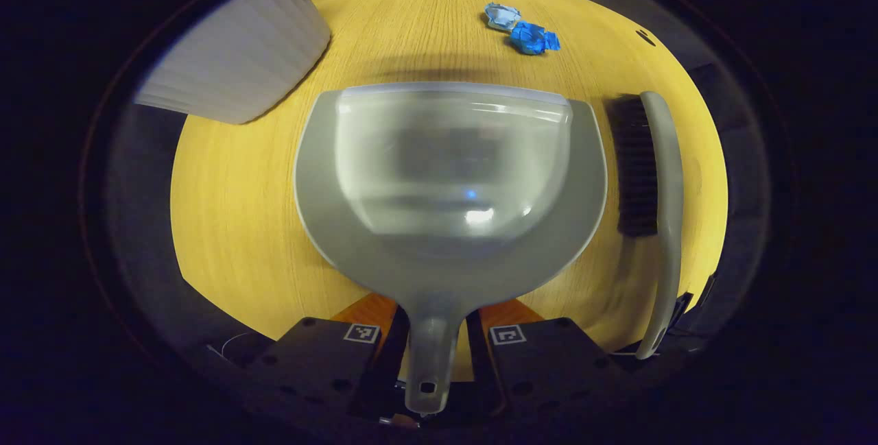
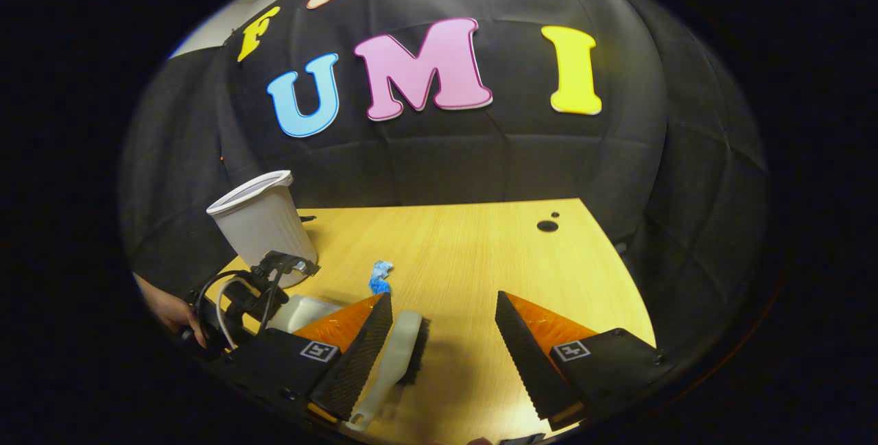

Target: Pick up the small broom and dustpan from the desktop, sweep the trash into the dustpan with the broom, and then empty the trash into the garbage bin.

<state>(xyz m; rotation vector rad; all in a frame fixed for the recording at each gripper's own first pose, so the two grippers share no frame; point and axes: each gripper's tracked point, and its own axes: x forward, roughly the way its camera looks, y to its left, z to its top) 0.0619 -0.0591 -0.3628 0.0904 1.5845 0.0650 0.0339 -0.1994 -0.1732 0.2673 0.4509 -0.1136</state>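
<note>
The dustpan (image 1: 449, 177) has its handle clamped between the left gripper (image 1: 429, 335) fingers, while the right gripper (image 2: 444, 356) hangs with jaws apart beside the small broom (image 2: 394, 363).

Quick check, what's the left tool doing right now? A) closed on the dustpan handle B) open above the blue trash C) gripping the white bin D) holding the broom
A: in the left gripper view the left tool has both fingers pressed on the handle of the dustpan, while the broom lies untouched on the desktop.

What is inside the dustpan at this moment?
The dustpan looks empty; the blue trash lies on the desk beyond its front edge. What is under the pan is covered.
</note>
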